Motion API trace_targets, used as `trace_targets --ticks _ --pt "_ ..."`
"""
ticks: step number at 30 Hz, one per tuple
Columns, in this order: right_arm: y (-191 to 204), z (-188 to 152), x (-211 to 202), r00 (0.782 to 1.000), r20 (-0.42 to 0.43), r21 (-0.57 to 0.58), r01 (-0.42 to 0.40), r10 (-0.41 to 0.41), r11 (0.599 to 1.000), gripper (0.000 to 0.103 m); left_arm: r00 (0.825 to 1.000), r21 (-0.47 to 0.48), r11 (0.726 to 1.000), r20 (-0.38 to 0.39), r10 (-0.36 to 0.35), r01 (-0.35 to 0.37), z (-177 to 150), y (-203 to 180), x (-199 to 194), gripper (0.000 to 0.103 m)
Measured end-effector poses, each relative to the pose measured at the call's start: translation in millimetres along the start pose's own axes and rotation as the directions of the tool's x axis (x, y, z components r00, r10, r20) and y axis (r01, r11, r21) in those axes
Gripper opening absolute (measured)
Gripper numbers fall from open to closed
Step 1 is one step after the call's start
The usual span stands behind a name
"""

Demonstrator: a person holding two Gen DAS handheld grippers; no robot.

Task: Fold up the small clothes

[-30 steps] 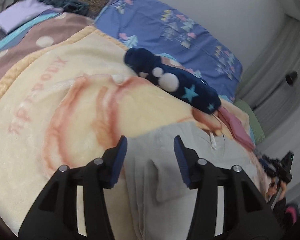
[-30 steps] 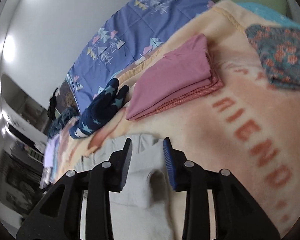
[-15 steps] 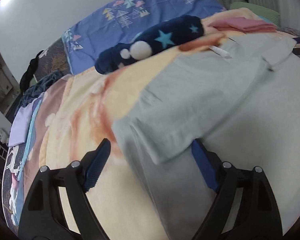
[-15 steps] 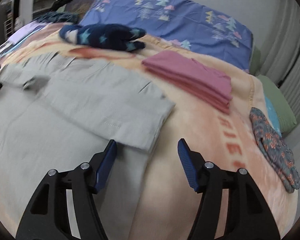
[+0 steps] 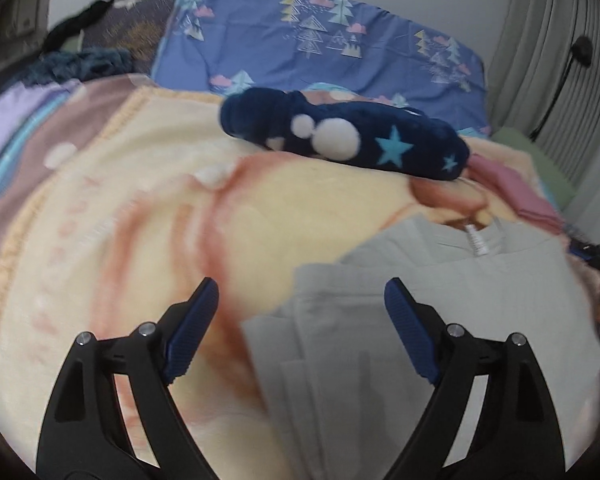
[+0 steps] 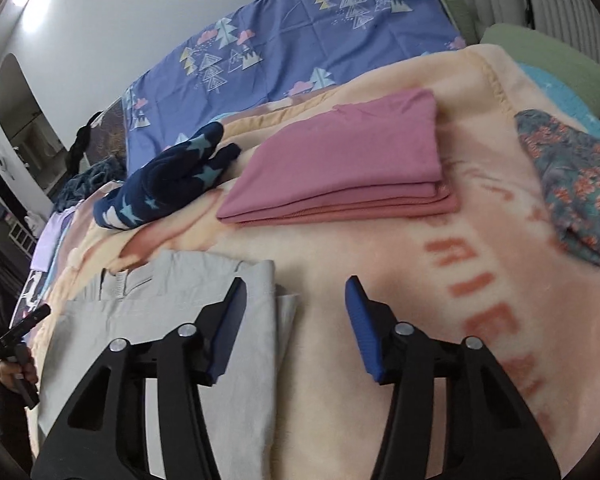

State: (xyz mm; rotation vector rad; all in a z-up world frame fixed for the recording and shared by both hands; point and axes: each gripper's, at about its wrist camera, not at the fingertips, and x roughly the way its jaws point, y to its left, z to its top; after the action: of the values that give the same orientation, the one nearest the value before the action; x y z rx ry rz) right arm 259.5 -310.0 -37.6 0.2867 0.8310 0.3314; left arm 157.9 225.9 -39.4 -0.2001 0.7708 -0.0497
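A light grey shirt [image 5: 440, 308] lies flat on the peach blanket [image 5: 120, 220], its sleeves folded in over the body. It also shows in the right wrist view [image 6: 160, 320]. My left gripper [image 5: 300, 332] is open and empty, over the shirt's left folded edge. My right gripper [image 6: 296, 328] is open and empty, over the shirt's right folded edge, its left finger [image 6: 228, 324] above the cloth.
A navy star-print garment [image 5: 348, 136] lies beyond the shirt. A folded pink stack [image 6: 348, 160] sits further right, and a floral cloth [image 6: 580, 184] at the far right. A blue pillow [image 6: 300, 40] lines the wall. The other handheld gripper [image 6: 16, 336] shows at the left edge.
Both grippers were nearly shut on the sleeves a second ago; they carried the sleeves inward, opened wide and let go. The sleeves now lie folded over the shirt body.
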Motion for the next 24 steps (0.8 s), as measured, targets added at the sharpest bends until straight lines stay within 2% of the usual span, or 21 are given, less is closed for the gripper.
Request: trace_targets --ticks 2,3,6,7,8,11,13,14,15,16,17,24 --pt "8 2 6 1.0 -0.008 -0.023 -0.009 0.009 1.0 0.048 1.0 0.007 1.0 -0.015 -0.019 0.019 -2 -6 8 0.086" --pt "14 3 10 1.0 -0.015 -0.041 -0.017 0.017 0.999 0.047 0.999 0.019 1.0 -0.025 -0.02 0.021 -2 -8 13 0.081" --pt "22 6 20 0.999 -0.034 -0.076 -0.003 0.0 0.997 0.047 0.997 0.063 0.998 -0.072 -0.015 0.019 -3 -16 28 0.054" --pt "25 7 25 0.999 -0.043 -0.085 0.005 -0.008 0.996 0.047 0.996 0.076 0.997 -0.089 -0.001 0.008 -3 -17 33 0.049" --pt "26 8 29 0.999 -0.049 -0.09 0.01 -0.015 0.996 0.047 0.995 0.082 0.997 -0.095 0.007 0.001 -4 -17 36 0.048" --pt "23 7 36 0.998 -0.061 -0.088 0.006 -0.011 0.996 0.035 0.996 0.084 0.996 -0.091 -0.002 0.01 -4 -16 39 0.043" --pt "21 6 39 0.998 -0.061 -0.083 -0.003 -0.002 0.997 0.013 0.997 0.092 0.996 -0.078 -0.005 0.012 -3 -16 38 0.039" --pt "21 6 39 0.998 -0.056 -0.08 -0.006 0.002 0.997 0.008 0.997 0.095 0.995 -0.073 0.0 0.007 -2 -16 38 0.038" --pt "21 7 38 0.999 -0.048 -0.079 -0.009 0.005 0.997 0.005 0.998 0.097 0.995 -0.068 0.005 0.002 0 -17 38 0.032" --pt "21 7 35 0.999 -0.033 -0.081 -0.013 0.01 0.997 0.005 0.998 0.096 0.995 -0.062 0.002 0.004 2 -16 37 0.014" --pt "22 8 32 1.0 -0.019 -0.084 -0.018 0.016 0.996 0.004 0.999 0.092 0.996 -0.051 -0.016 0.02 4 -16 34 0.01" --pt "35 18 1 0.995 0.071 -0.114 -0.063 0.071 0.992 0.004 0.994 0.137 0.99 0.099 -0.056 0.042 17 -31 -14 0.009"
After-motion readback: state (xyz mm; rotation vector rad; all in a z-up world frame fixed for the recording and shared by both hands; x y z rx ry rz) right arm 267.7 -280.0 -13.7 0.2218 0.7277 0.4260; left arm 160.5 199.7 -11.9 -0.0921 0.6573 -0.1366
